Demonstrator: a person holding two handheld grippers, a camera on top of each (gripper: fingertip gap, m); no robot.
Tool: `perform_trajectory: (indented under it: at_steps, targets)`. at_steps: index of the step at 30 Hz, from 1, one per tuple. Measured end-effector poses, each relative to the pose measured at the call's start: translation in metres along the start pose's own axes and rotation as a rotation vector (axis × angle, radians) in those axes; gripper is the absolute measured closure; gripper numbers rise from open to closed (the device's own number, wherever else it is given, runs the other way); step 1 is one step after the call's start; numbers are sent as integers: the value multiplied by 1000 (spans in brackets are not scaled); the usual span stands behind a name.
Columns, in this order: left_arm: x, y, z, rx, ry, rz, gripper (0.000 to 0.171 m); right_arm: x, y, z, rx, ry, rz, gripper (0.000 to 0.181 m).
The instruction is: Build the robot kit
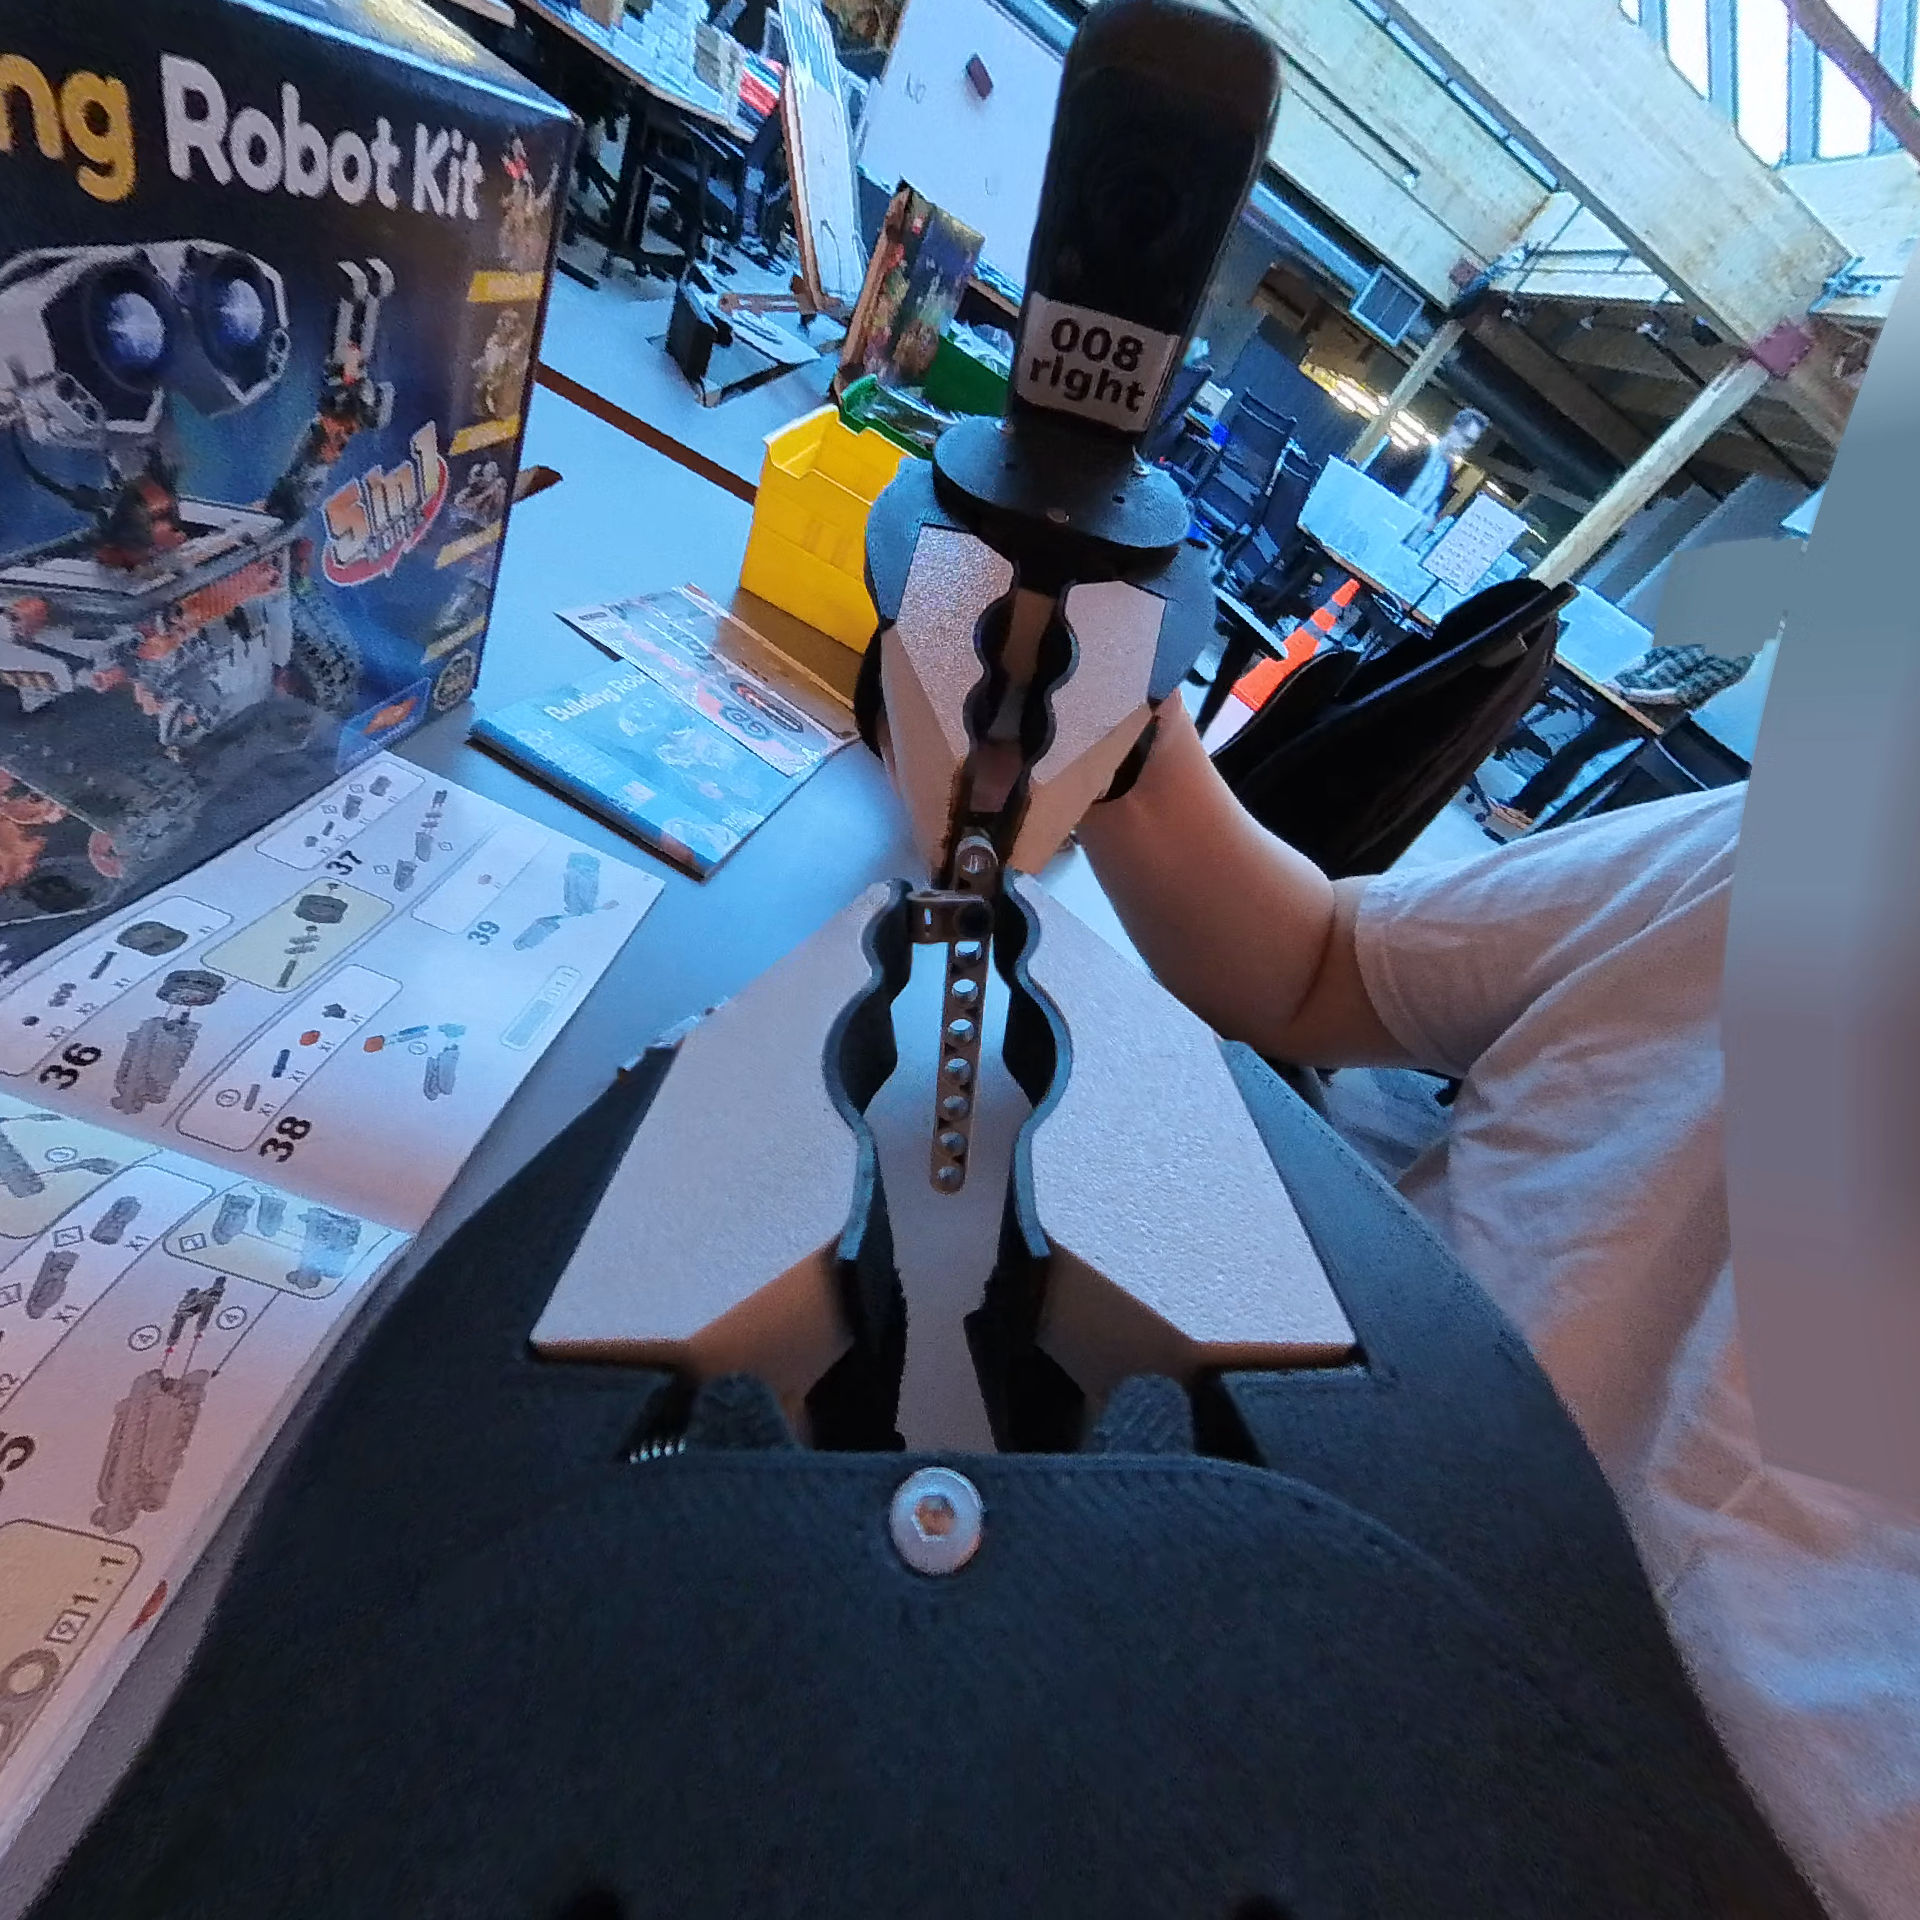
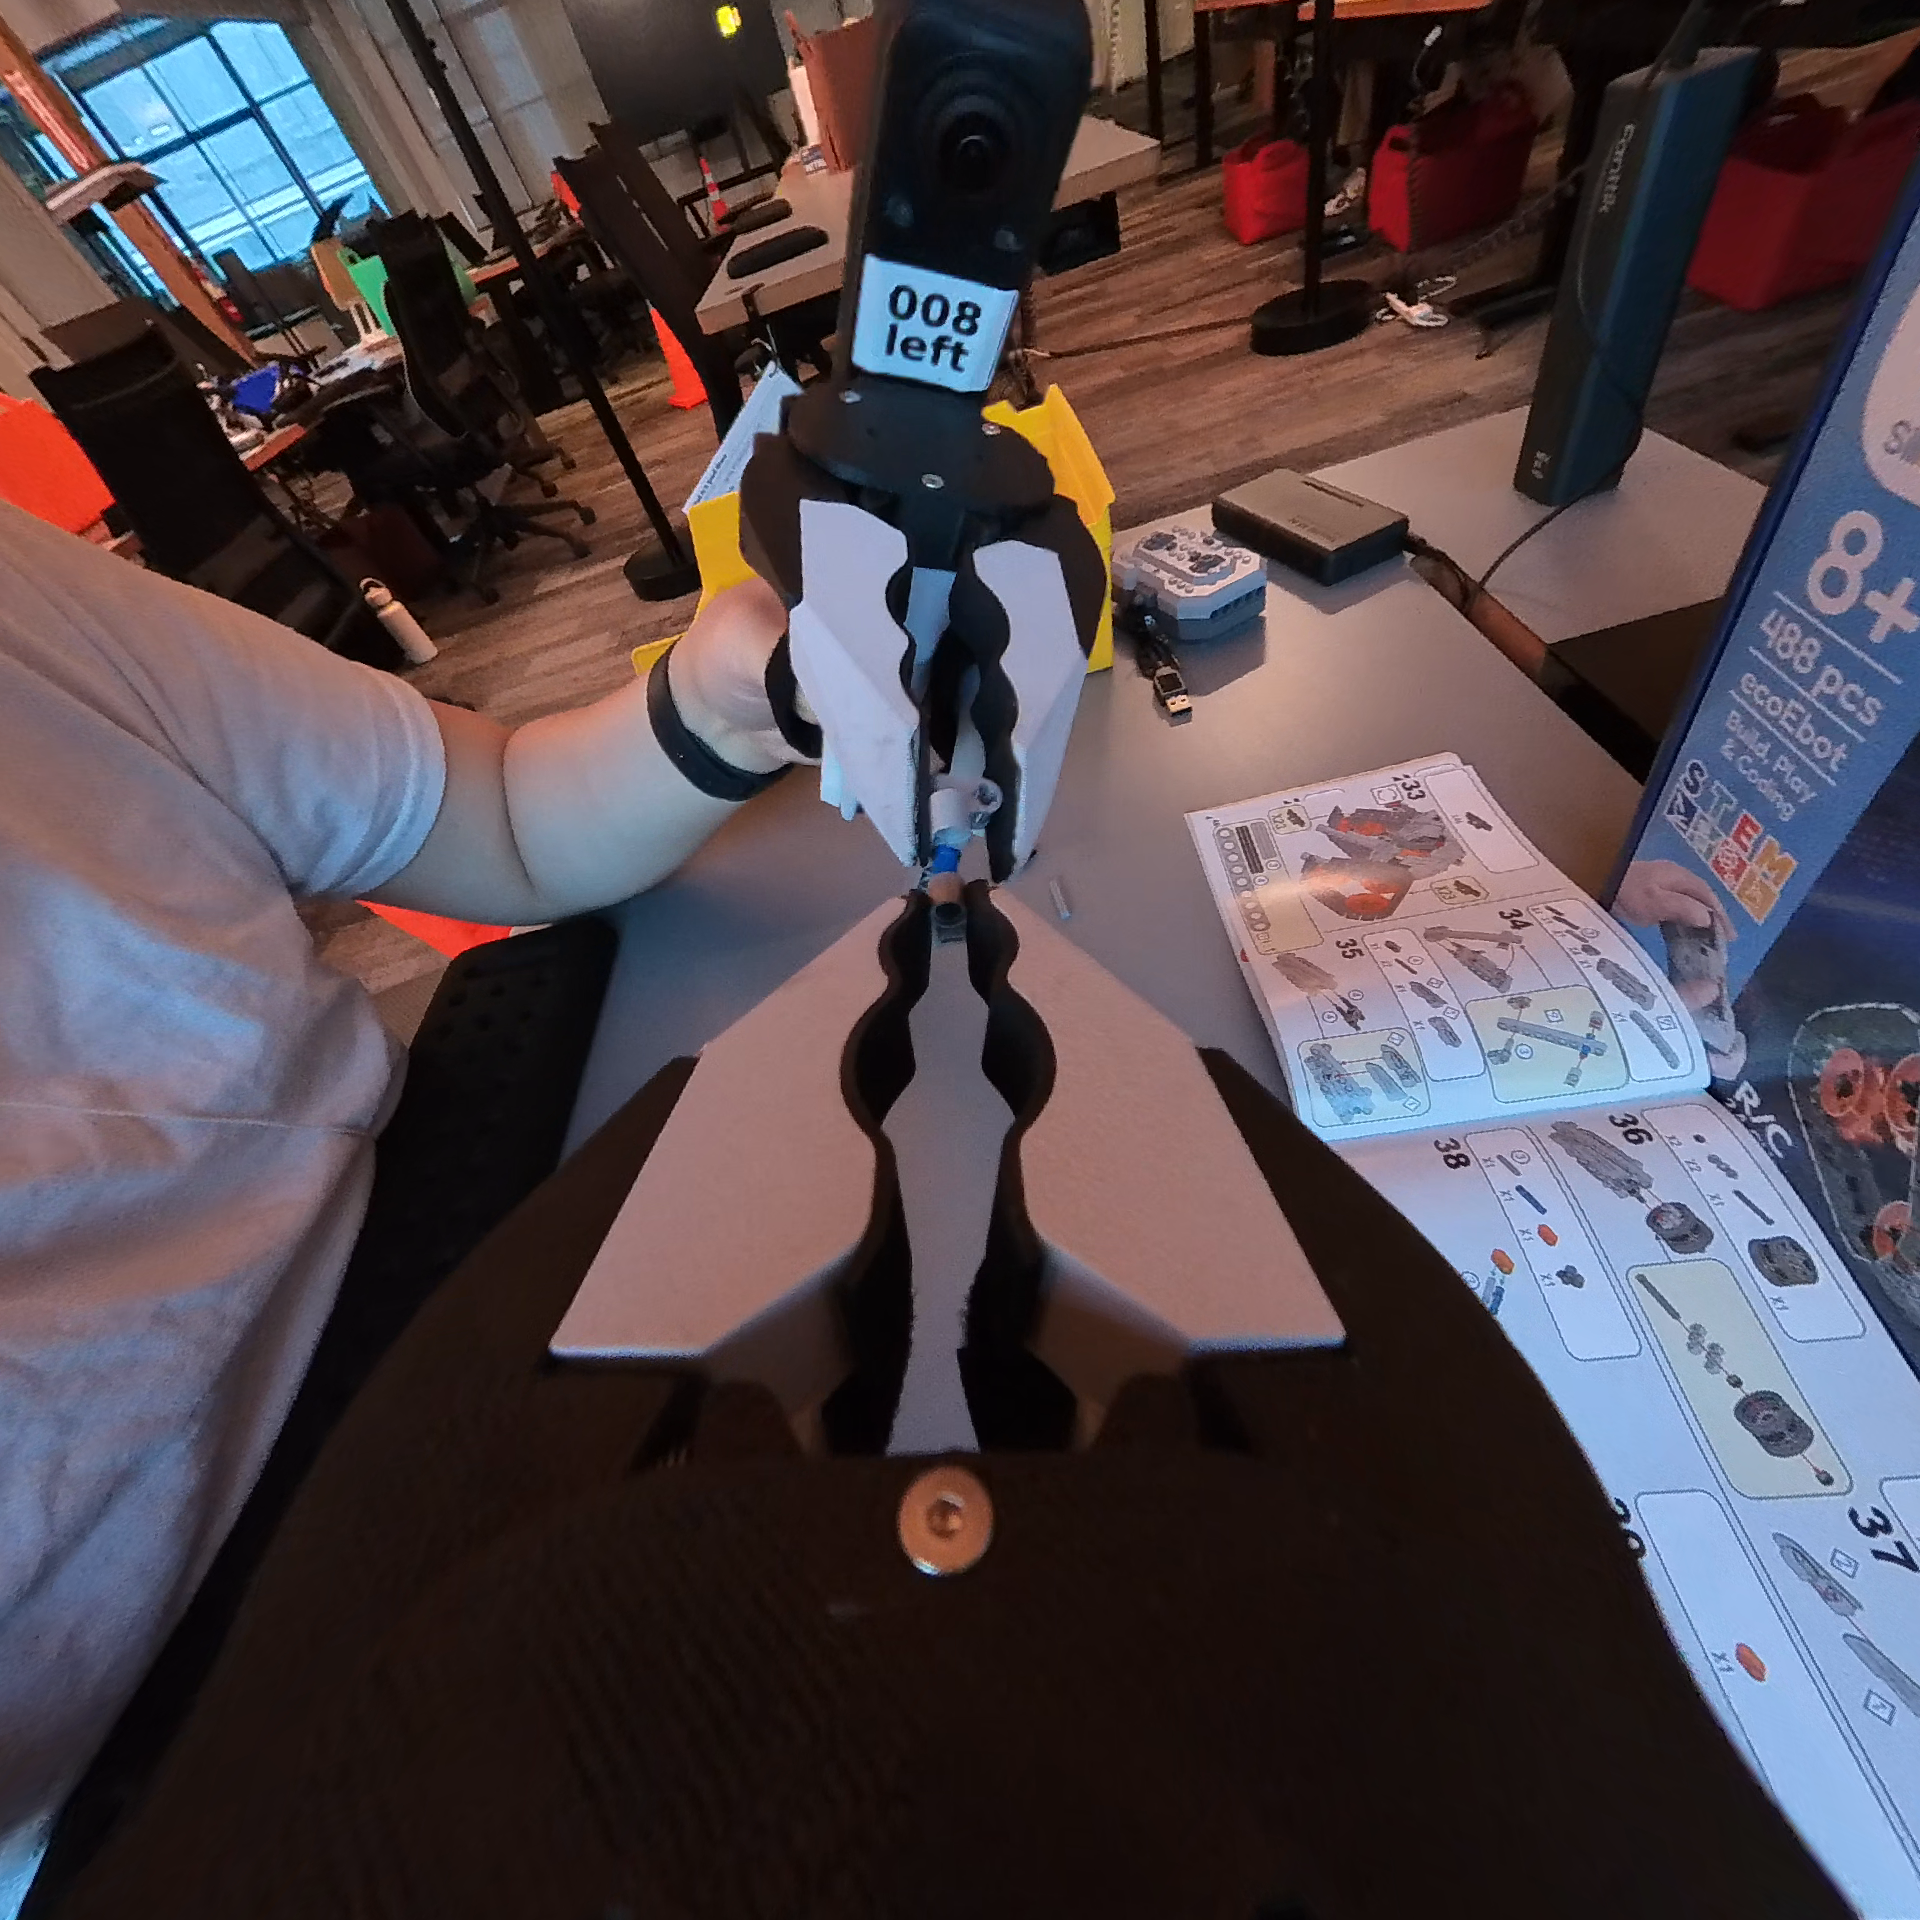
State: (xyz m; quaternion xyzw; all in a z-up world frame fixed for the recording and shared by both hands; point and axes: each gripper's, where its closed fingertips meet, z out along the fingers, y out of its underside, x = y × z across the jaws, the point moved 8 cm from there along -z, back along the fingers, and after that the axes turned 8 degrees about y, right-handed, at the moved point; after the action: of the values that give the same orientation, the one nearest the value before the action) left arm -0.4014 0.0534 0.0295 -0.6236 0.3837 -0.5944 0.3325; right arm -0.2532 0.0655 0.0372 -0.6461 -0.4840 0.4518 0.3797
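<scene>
My left gripper (image 1: 951, 902) is shut on a grey perforated beam (image 1: 954, 1060) that runs back between its fingers, with a dark cross connector (image 1: 940, 910) at the tips. My right gripper (image 2: 945, 906) is shut on a small dark connector piece (image 2: 948, 921). The two grippers face each other tip to tip above the grey table (image 2: 1195, 810). In the right wrist view, the left gripper (image 2: 954, 868) shows a light grey piece (image 2: 961, 798) and a blue pin (image 2: 943, 860) at its tips. In the left wrist view, the right gripper (image 1: 977, 847) meets the beam's end.
An open instruction booklet (image 1: 312, 997) (image 2: 1455, 935) lies beside a tall kit box (image 1: 239, 436) (image 2: 1808, 727). A yellow bin (image 1: 821, 520), a grey battery unit (image 2: 1190, 577), a black box (image 2: 1309, 525), a USB stick (image 2: 1174, 691) and a small loose grey part (image 2: 1060, 896) sit on the table. A person's arms hold both grippers.
</scene>
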Motion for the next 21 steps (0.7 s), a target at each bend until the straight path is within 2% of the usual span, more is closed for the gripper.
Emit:
perform_trajectory:
  at_steps: [5,9,12,17,20,21]
  targets:
    - [-1,-3,-1,87,6,-5,158,2,-4,-2,64,23,21,176]
    - [1,-5,-1,156,71,-27,158,-2,-9,0,146,-22,40,175]
    - [-2,-6,-2,189,51,-9,159,1,-9,1,180,12,32,175]
    - [-3,-8,-3,238,138,-77,159,2,-11,1,225,-33,70,175]
    - [-5,-13,-10,302,147,-95,146,4,-12,-2,246,-32,90,175]
    - [-6,-13,-12,303,132,-96,147,5,-13,-3,256,-19,92,175]
